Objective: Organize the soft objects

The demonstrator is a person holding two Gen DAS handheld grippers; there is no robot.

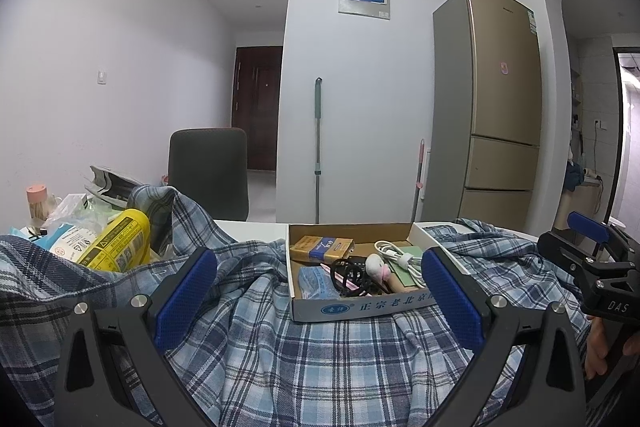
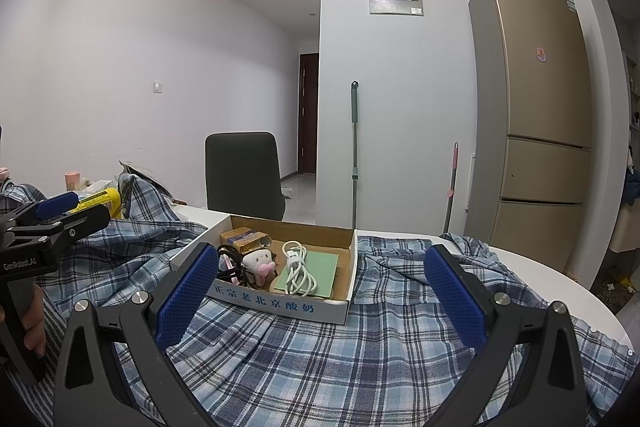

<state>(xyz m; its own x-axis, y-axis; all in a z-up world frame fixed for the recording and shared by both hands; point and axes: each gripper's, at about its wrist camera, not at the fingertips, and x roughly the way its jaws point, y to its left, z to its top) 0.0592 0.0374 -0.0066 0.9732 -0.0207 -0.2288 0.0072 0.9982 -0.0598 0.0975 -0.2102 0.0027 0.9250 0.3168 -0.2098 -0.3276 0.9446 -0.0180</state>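
A blue plaid shirt [image 1: 312,359] [image 2: 328,355] lies rumpled across the white table. On it rests an open cardboard box [image 1: 360,309] [image 2: 288,305] holding a small pink-and-white plush toy [image 1: 378,265] [image 2: 260,263], a coiled white cable [image 2: 296,267], a green pad and a yellow carton. My left gripper [image 1: 320,291] hovers open just above the shirt, in front of the box. My right gripper [image 2: 320,287] is open too, low over the shirt with the box between its blue pads. Each gripper appears at the edge of the other's view, hand-held.
At the table's left stand a yellow bottle [image 1: 120,243], plastic packets and a pink-lidded jar [image 1: 37,203]. A dark chair [image 2: 242,175] sits behind the table. A mop [image 2: 354,155] leans on the wall and a gold fridge [image 2: 540,115] stands right.
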